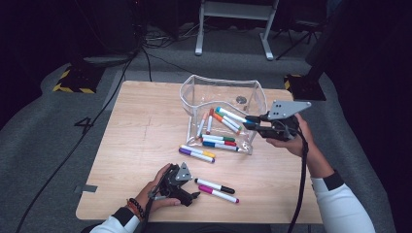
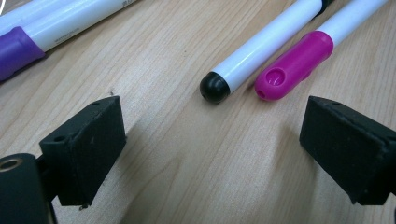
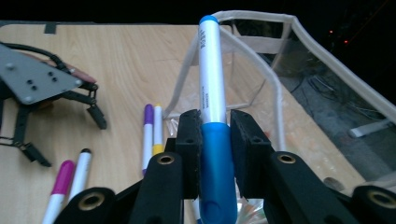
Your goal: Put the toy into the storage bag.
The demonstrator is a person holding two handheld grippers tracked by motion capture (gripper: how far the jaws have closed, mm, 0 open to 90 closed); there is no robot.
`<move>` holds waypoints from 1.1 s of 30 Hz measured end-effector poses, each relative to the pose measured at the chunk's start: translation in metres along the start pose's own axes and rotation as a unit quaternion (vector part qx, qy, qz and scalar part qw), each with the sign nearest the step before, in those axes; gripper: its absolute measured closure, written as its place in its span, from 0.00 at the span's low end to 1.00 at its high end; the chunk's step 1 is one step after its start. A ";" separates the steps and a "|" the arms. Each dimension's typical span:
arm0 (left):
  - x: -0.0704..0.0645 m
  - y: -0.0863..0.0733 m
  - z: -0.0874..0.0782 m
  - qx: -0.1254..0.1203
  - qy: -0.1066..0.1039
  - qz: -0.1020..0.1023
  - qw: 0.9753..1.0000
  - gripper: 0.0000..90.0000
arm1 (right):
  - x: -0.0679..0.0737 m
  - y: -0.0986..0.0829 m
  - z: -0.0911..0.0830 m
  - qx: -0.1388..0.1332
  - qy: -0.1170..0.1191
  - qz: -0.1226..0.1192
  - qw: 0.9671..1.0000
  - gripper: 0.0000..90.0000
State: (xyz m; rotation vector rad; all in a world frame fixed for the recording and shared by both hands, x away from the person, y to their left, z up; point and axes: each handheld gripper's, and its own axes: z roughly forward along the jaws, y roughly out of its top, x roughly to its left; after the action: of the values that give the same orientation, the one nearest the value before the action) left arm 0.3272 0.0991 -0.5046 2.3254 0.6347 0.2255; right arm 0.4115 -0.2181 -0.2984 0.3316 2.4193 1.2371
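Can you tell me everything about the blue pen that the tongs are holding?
The blue marker has a white plastic barrel with small grey print, a glossy blue cap and a small blue end tip. The right tongs are shut on it, squeezing the cap between two black pads. It is lifted off the table and points over the rim of the clear plastic pouch, above the markers lying inside. Nothing else touches it.
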 end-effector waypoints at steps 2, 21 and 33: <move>0.000 0.000 0.000 0.000 0.000 0.000 1.000 0.08 | -0.003 0.002 0.001 0.001 -0.004 0.000 1.000 0.83; 0.000 0.000 0.000 0.000 0.000 0.000 1.000 0.08 | -0.061 0.013 0.055 0.070 -0.031 0.040 0.996 0.83; 0.000 0.000 0.000 0.000 0.000 0.000 1.000 0.08 | -0.076 0.005 0.087 0.151 -0.031 0.064 0.986 0.83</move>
State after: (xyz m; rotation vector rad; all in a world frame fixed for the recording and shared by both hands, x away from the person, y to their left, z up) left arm 0.3272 0.0991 -0.5046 2.3253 0.6348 0.2255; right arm 0.5194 -0.1818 -0.3222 0.6126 2.5630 0.8916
